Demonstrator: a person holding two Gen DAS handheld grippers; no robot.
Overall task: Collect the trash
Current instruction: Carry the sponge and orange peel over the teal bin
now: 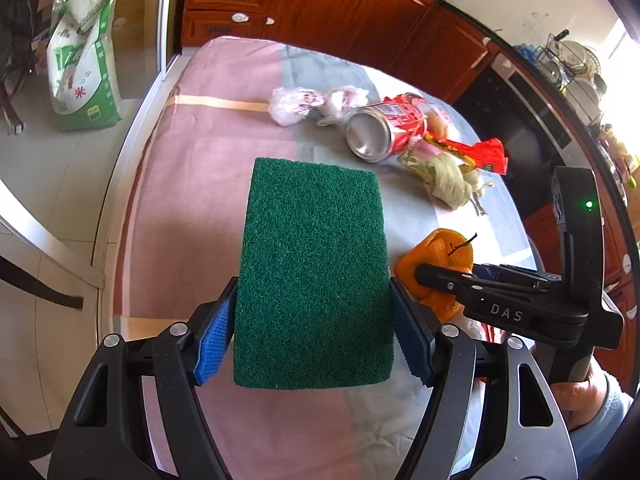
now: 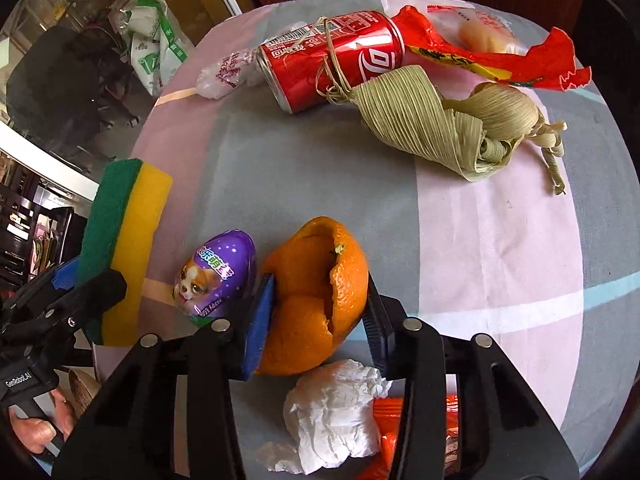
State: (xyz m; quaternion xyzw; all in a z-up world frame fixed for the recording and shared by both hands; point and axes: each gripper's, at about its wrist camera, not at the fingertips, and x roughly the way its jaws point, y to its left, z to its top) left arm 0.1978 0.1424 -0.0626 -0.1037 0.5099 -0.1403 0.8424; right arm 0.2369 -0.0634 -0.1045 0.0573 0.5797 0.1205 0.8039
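Note:
My right gripper [image 2: 320,280] is shut on a hollow orange peel [image 2: 320,300] that rests on the cloth-covered table [image 2: 500,240]; both pads press its sides. In the left wrist view the same peel [image 1: 440,248] sits under the right gripper [image 1: 436,276]. My left gripper [image 1: 314,284] is shut on a green and yellow sponge [image 1: 312,264], held above the table. Further back lie a red cola can [image 2: 332,60], dried leaf wrappings [image 2: 440,120], a red wrapper [image 2: 500,60] and a crumpled plastic bag [image 2: 228,72]. A white tissue [image 2: 336,412] lies under my right gripper.
A purple toy egg [image 2: 216,276] stands just left of the peel. An orange packet [image 2: 384,440] lies beside the tissue. Wooden cabinets [image 1: 320,4] run behind the table. A green and white bag [image 1: 84,60] stands on the floor to the left.

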